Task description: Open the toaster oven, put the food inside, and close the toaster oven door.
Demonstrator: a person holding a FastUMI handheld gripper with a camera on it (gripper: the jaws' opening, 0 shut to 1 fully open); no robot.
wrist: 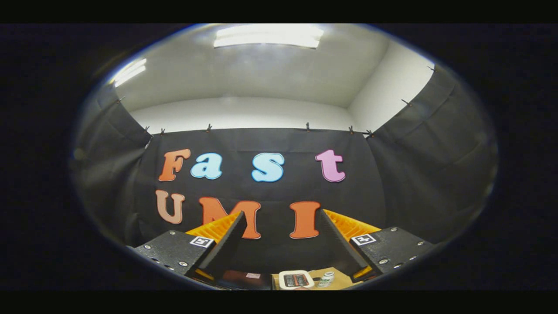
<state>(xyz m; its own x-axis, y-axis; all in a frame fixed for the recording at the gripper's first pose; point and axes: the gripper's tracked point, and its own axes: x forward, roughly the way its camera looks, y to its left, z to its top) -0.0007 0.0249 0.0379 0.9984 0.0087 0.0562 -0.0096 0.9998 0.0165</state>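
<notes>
The gripper (279,244) is pointing up at the booth wall, jaws spread wide and holding nothing; low in the frame, a white tray (296,279) and small bottle (326,279) are sitting on the bench (338,285).

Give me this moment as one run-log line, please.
gripper: open, raised, holding nothing | tray: on table, below fingers | bottle: beside tray | toaster oven: unconfirmed

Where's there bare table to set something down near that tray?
Gripper open, holding nothing. Below the fingers, bare table lies beside the small bottle. It's crowded where the white tray sits close to the bottle.
</notes>
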